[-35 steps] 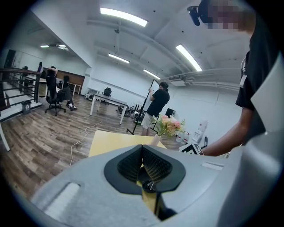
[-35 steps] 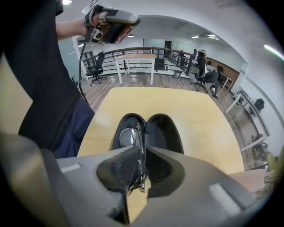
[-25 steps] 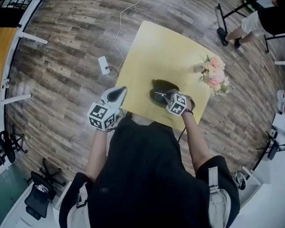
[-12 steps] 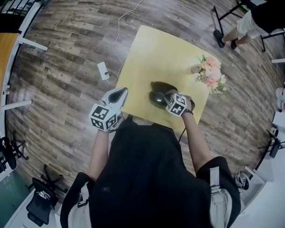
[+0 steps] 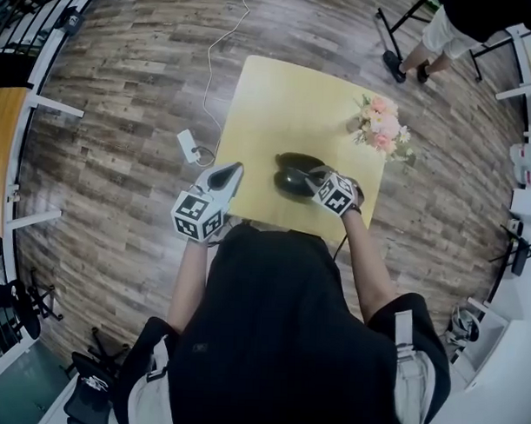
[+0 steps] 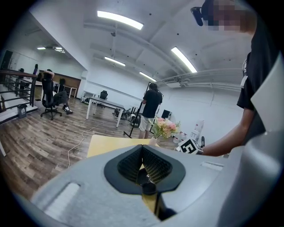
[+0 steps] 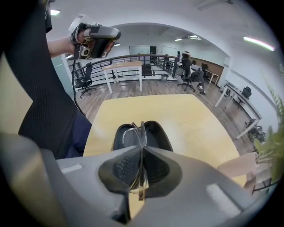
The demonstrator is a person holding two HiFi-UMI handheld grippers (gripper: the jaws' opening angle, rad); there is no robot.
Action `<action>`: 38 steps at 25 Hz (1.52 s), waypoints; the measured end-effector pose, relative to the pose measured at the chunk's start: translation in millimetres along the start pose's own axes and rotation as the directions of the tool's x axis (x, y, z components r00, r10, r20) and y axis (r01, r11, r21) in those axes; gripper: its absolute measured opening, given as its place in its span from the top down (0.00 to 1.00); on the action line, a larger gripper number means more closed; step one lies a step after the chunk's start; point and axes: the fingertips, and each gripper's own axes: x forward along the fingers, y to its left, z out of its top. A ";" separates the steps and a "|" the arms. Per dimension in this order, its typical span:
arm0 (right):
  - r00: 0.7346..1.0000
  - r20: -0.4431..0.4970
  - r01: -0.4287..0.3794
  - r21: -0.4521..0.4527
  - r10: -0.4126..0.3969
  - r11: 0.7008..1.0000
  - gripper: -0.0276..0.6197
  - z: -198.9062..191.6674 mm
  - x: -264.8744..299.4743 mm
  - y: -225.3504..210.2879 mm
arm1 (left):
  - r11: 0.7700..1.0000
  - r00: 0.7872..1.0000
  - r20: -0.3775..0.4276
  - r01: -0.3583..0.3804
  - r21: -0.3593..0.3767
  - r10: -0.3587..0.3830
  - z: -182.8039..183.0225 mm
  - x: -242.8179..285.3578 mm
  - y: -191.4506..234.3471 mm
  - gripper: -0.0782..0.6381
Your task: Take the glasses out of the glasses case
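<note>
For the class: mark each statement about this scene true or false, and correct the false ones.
1. The right tool is shut on the glasses. True.
2. The glasses case is closed. False: it lies open on the table, below the glasses.
3. The left tool grips the glasses case. False: its jaws are together with nothing between them, and it is held apart from the case, by the table's near left edge.
4. Pink flowers stand on the table. True.
</note>
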 end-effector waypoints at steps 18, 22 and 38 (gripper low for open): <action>0.947 0.205 0.214 0.178 -0.249 0.961 0.93 20.7 -69.1 -21.7 | 0.998 0.998 -0.009 0.062 0.027 -0.062 10.9 10.0 8.3 0.88; 0.929 0.237 0.241 0.189 -0.282 0.952 0.93 26.1 -84.3 -23.4 | 0.996 0.997 -0.008 0.078 0.039 -0.078 16.6 16.7 7.1 0.88; 0.829 0.381 0.274 0.360 -0.409 0.892 0.93 35.7 -136.2 -16.9 | 0.985 0.986 -0.049 0.161 0.057 -0.158 13.9 43.6 -7.9 0.88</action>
